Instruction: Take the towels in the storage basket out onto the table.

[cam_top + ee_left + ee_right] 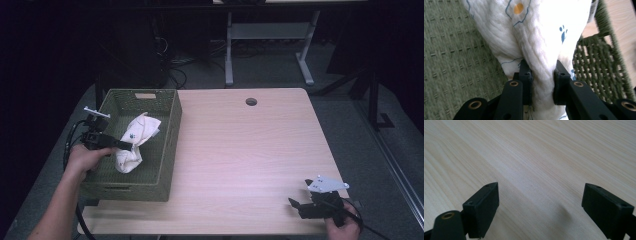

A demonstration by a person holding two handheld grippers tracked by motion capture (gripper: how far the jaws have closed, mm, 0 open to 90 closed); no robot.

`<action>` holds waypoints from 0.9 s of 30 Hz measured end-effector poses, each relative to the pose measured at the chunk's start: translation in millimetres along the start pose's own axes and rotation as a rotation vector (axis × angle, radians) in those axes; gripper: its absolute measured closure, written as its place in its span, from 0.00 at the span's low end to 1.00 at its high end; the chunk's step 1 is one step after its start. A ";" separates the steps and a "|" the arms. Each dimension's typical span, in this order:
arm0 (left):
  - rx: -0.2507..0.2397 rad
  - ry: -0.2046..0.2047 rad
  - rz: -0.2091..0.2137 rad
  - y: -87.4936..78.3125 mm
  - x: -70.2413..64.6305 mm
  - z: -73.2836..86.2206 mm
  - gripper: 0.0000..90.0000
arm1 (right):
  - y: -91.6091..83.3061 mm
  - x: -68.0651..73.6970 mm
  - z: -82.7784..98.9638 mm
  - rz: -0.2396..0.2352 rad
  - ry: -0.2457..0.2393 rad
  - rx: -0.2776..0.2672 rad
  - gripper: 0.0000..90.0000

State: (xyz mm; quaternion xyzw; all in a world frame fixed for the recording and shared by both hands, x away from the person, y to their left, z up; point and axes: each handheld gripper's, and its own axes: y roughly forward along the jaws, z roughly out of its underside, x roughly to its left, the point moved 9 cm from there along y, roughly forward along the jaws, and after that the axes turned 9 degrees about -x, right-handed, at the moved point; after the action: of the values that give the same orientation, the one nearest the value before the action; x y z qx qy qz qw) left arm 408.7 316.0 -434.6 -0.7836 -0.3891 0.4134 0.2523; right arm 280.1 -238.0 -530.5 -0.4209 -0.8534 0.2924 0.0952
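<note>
At the left of the table (250, 150) we find a green woven basket (170, 150), set on the tabletop with its long side running away from the person. Inside it lies a crumpled white cloth (136, 142) printed with small blue and orange marks. We hold the left gripper (129, 145) over the basket's near-left rim, its jaws reaching in to the cloth. In the left gripper view the two black jaws are closed on a bunched fold of the cloth (541, 82), fabric pressed between the pads, with the basket floor to the left and its woven wall (596, 65) to the right.

The middle of the table is bare wood, with a round cable hole (251, 101) near the far edge.

At the near-right corner we hold the right gripper (296, 205) low over the tabletop. In the right gripper view its jaws stand wide apart above plain wood (536, 157), gripping nothing.
</note>
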 end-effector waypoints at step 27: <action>-0.105 0.050 0.088 -14.6 -45.8 -32.3 0.81 | -1.5 -0.7 -0.6 0.001 0.002 -0.005 0.16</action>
State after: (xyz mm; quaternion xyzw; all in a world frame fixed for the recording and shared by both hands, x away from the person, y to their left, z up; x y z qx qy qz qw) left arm 413.8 284.5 -386.2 -0.8223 -0.3688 0.3833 0.2023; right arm 279.8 -238.9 -529.1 -0.4219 -0.8538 0.2899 0.0948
